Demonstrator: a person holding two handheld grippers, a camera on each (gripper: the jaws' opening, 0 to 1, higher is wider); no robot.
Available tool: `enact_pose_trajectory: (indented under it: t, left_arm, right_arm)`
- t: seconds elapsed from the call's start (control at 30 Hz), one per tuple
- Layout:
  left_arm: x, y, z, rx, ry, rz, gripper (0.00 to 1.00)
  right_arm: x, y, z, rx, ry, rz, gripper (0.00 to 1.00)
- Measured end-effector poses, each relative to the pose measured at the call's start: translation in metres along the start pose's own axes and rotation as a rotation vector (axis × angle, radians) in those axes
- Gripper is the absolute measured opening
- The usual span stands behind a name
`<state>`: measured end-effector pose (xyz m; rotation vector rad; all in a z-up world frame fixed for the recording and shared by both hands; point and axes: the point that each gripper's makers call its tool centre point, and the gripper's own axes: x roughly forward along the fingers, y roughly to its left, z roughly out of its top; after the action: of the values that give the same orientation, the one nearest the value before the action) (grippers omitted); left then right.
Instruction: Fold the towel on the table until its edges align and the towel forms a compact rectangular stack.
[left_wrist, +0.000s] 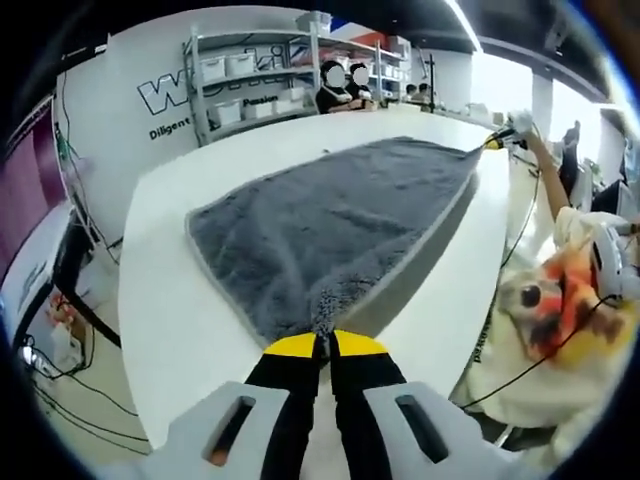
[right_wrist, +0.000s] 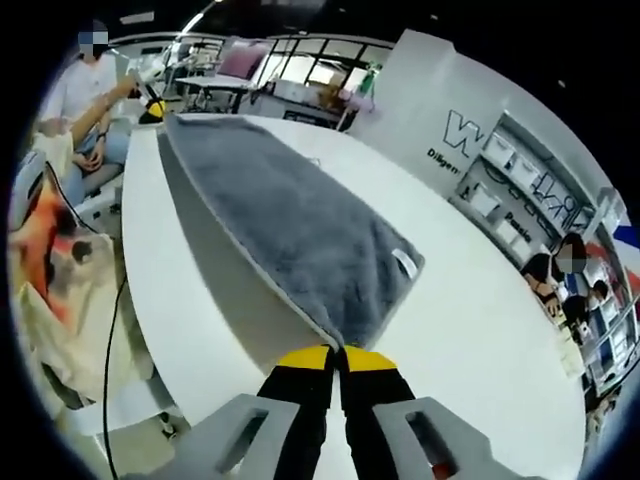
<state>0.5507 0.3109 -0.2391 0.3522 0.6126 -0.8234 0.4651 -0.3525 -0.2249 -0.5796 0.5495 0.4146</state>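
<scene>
A grey towel (left_wrist: 330, 220) lies spread on the white table (left_wrist: 165, 270), its long near edge raised off the surface. My left gripper (left_wrist: 322, 345) is shut on one corner of that edge. At the far end of the same edge, my right gripper (left_wrist: 496, 142) shows its yellow tips at the other corner. In the right gripper view the towel (right_wrist: 290, 225) runs away from my right gripper (right_wrist: 338, 355), which is shut on its corner, towards my left gripper (right_wrist: 152, 110). A white label (right_wrist: 405, 262) sits on the towel's short edge.
Bare table (right_wrist: 480, 330) surrounds the towel. Shelves with white bins (left_wrist: 250, 85) stand against a lettered wall. People sit beyond the table (left_wrist: 340, 85). A person in patterned clothes (left_wrist: 560, 300) stands at the table's edge. Cables (left_wrist: 60, 390) lie on the floor.
</scene>
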Motion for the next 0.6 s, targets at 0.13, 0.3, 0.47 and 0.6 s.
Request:
enact_pose_trajectory:
  t: [0.13,0.3,0.47,0.6]
  left_arm:
    - [0.002,0.005,0.005,-0.015,-0.018,0.004,0.03]
    - [0.006,0.012,0.013,-0.024,-0.040,0.016,0.03]
    - [0.011,0.020,0.018,-0.038,-0.045,0.023,0.03]
    - [0.013,0.028,0.025,-0.049,-0.058,0.041,0.03]
  right_arm:
    - [0.001,-0.005,0.003,0.006,-0.012,-0.014,0.00]
    - [0.004,-0.014,0.009,0.019,-0.027,-0.039,0.00]
    - [0.009,-0.021,0.016,0.011,-0.025,-0.072,0.00]
    - [0.014,-0.025,0.018,-0.002,-0.009,-0.089,0.00]
